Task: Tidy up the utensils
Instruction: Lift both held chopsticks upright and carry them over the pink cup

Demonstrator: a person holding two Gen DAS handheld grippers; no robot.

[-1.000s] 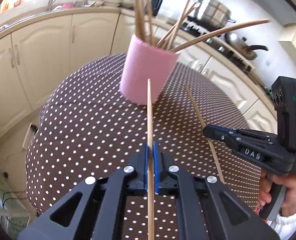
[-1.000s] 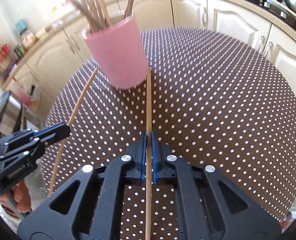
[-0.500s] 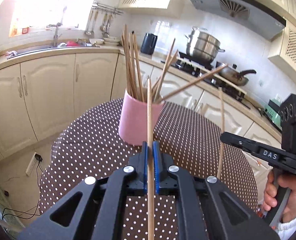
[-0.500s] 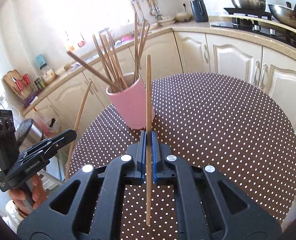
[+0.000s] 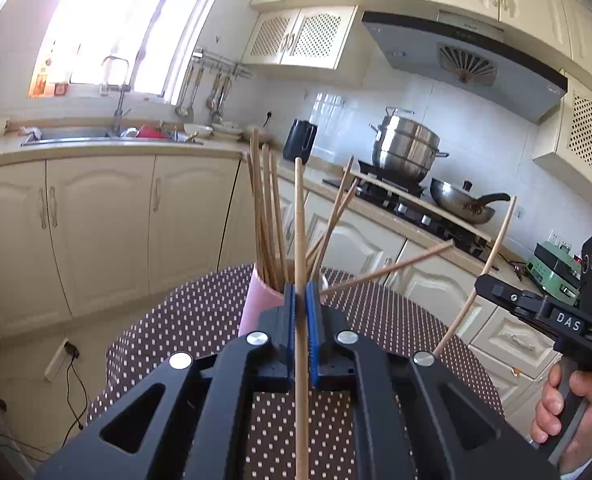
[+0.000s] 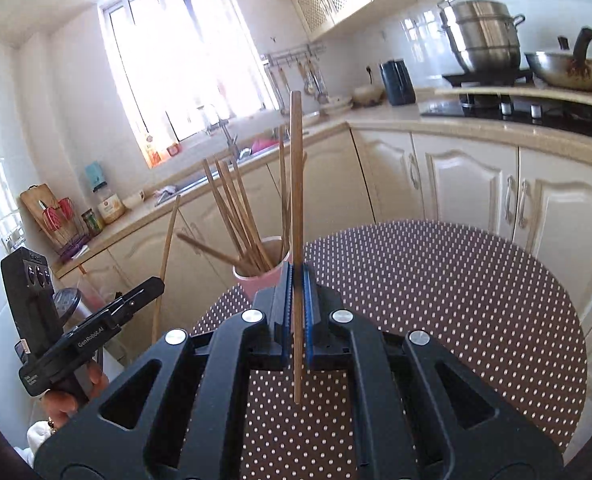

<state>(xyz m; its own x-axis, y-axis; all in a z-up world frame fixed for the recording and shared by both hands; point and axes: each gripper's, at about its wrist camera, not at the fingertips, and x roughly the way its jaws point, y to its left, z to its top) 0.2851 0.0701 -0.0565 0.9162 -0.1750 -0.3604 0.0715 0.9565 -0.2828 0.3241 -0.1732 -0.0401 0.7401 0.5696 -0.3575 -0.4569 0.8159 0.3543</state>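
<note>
Pale wooden chopsticks are what this job turns on, and most of them already stand in the pink cup (image 6: 261,274) on the dotted worktop (image 6: 436,300), leaning out at loose angles. Two are not yet in. The left tool (image 5: 300,304) is clamped tight on one chopstick (image 5: 299,216), which runs up between its blue pads and stands roughly upright in front of the cup. The right tool (image 6: 295,296) is likewise pinched shut on a second chopstick (image 6: 296,184), its lower end hanging free above the cloth. Each tool also shows in the other's camera, held in a hand off to the side, with its stick rising from the closed tips.

Judging by the visible cloth, no other stick lies loose on the worktop, though the tool bodies hide the near part. So the gathering looks nearly done: what is left is to bring both sticks over the cup's mouth, lower them in among the others and let go. The cup is crowded and the splayed sticks could catch an incoming one.

Behind are cream cabinets, a sink (image 5: 75,134) under a bright window, and a stove with a steel steamer pot (image 6: 482,38).
</note>
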